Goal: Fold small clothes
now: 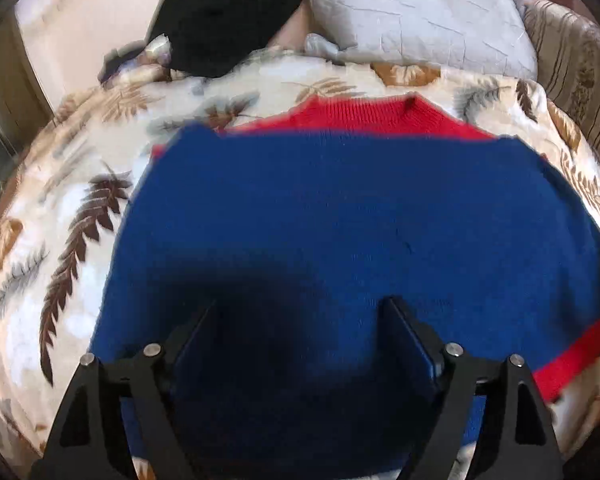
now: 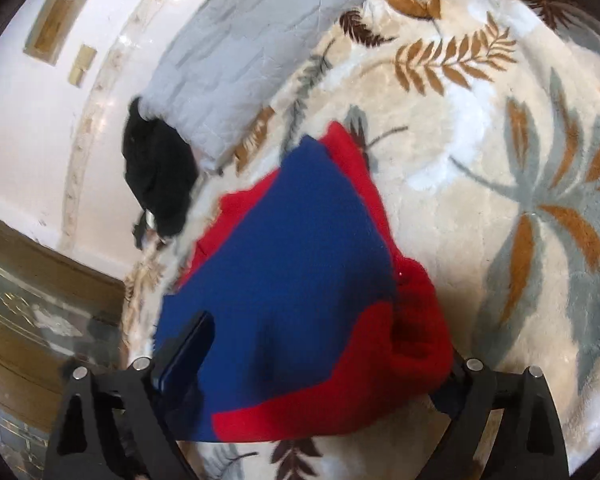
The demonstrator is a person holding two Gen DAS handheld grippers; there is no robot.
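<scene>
The left gripper point(image 1: 302, 312) is pointing steeply downward, its jaws standing wide apart and gripping nothing. The right gripper point(image 2: 324, 340) is tilting downward, jaws likewise spread.

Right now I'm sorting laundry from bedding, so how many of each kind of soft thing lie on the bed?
Blue and red sweater: 1
Black garment: 1
Grey pillow: 1
Leaf-print blanket: 1
Total: 4
</scene>
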